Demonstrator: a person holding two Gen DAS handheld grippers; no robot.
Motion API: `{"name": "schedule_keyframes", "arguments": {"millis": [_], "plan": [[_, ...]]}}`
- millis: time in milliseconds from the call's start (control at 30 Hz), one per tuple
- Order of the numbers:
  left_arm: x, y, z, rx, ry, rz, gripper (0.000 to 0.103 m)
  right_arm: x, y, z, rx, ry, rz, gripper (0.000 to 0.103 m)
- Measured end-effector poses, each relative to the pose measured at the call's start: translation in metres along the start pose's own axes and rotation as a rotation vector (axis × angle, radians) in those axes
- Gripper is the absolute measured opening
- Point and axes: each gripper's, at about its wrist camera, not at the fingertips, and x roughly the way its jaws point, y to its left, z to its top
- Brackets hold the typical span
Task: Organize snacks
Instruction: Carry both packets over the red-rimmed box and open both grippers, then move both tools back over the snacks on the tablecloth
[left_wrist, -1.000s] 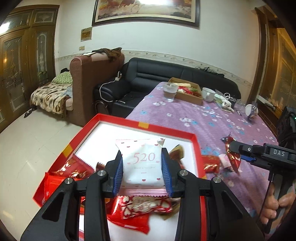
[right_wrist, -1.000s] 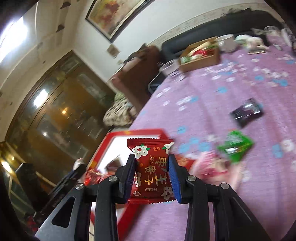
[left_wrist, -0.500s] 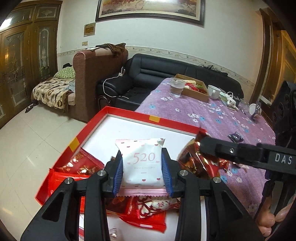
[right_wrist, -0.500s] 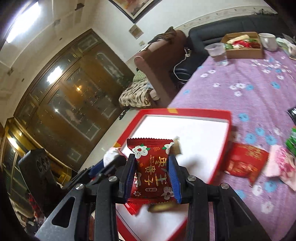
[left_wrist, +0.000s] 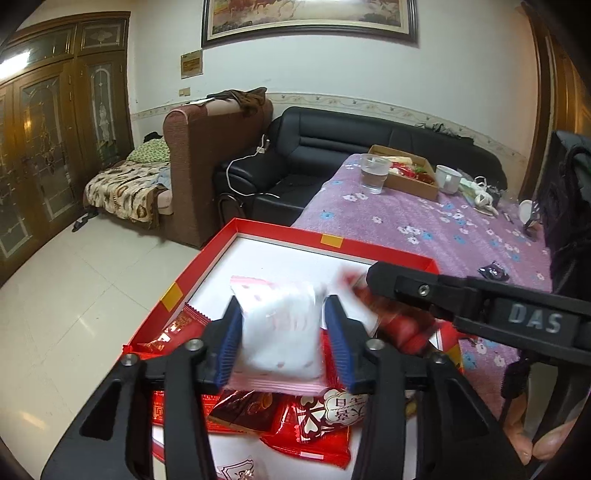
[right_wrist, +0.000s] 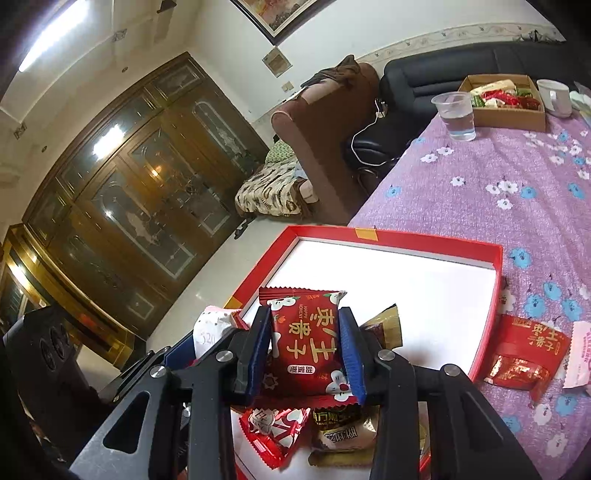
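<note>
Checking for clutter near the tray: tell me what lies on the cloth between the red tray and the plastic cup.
Nothing: in the right wrist view, only bare purple floral tablecloth runs from the red tray to the plastic cup.

Both grippers (left_wrist: 283, 336) (right_wrist: 307, 350) opening.

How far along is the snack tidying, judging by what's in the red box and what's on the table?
Done: several red packets already lie in the red box.
In hand: the left gripper is opening around a white packet, the right gripper around a red packet, both over the box.
Left: a red pouch and a pink-white packet on the purple tablecloth.
</note>
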Motion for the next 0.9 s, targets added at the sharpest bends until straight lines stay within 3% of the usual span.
{"name": "schedule_keyframes", "arguments": {"millis": [67,133,367,900], "plan": [[-0.003,-0.001,0.001,-0.004,-0.010,0.012,0.063,-0.006,0.000,0.000,-0.006,-0.015,0.008,0.052],[-0.006,-0.001,0.002,-0.009,-0.023,0.027,0.069,-0.014,-0.001,0.001,-0.015,-0.038,-0.007,0.058],[-0.011,-0.017,0.002,0.029,-0.024,0.024,0.070,-0.051,-0.034,0.003,0.043,-0.121,-0.043,0.064],[-0.018,-0.098,-0.011,0.230,0.007,-0.042,0.076,-0.200,-0.217,-0.017,0.404,-0.317,-0.264,0.068]]}}
